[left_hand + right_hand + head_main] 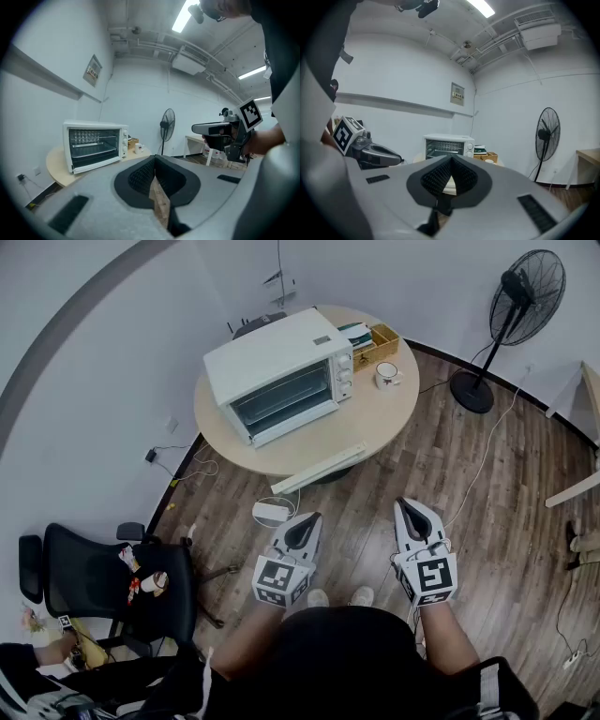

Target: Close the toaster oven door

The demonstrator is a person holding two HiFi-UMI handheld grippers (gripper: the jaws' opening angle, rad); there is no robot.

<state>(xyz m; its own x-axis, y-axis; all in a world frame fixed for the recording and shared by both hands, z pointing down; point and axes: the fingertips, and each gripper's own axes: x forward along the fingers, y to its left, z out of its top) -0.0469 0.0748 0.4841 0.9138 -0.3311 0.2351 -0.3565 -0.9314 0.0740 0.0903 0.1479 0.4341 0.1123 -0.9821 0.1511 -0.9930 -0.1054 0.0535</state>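
A white toaster oven (281,371) stands on a round wooden table (375,418), its dark glass front turned toward me. The wire rack shows inside the toaster oven (93,143) in the left gripper view; I cannot tell how its door stands. It is small and far off in the right gripper view, as the toaster oven (449,145). My left gripper (309,517) (154,158) and right gripper (405,504) (451,159) are both shut on nothing. They hang side by side over the wood floor, well short of the table.
A mug (386,375) and a wooden box (380,341) sit right of the oven. A long white bar (319,468) lies at the table's near edge. A standing fan (516,315) is at the far right, a black office chair (112,587) at the near left. Cables run over the floor.
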